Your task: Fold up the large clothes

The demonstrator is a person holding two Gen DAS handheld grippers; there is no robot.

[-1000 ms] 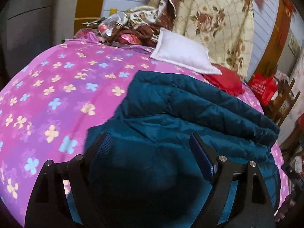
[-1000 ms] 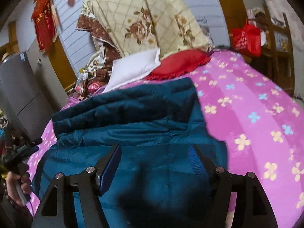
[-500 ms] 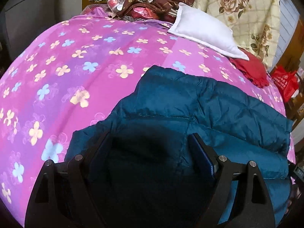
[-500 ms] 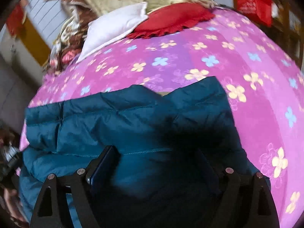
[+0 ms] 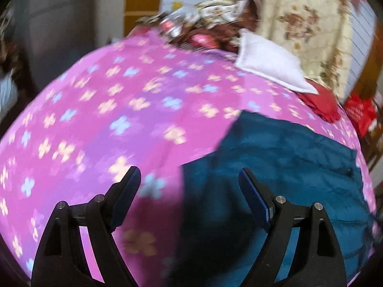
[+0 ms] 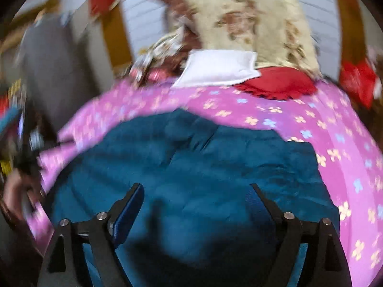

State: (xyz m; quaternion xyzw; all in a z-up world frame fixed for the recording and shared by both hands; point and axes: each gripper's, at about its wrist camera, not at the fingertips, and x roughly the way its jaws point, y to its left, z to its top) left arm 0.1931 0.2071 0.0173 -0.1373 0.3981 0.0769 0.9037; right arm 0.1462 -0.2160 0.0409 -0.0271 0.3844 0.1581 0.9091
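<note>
On the bed (image 5: 100,129), spread with a pink and purple flowered cover, the teal padded jacket (image 6: 191,167) lies as a compact, roughly rectangular bundle. From the right wrist view its quilted panels look doubled over one another, with a straight outer edge on my right side, so I judge the main folds are done. What may be left is a last squaring of the edges, or moving the bundle aside; the blur in both views keeps me from telling whether any sleeve or hem pokes out.

My left claw (image 5: 189,181) hangs released above the bundle's left edge, one finger over the bare cover and the other over teal cloth, with nothing between them. My right claw (image 6: 197,198) is likewise spread wide above the middle of the jacket, gripping nothing. Whether either one touches the cloth I cannot tell.

Toward the head of the bed lie a white pillow (image 6: 217,69) and, just beside it, a red cushion (image 6: 277,83). Behind them hangs a cream blanket with brown roses (image 5: 304,24), and a heap of crumpled patterned fabric (image 5: 201,26) sits at the far corner. A red bag (image 5: 359,112) stands off to the right of the bed, against wooden furniture. At the left edge of the right wrist view my other hand (image 6: 16,191) shows dimly.
</note>
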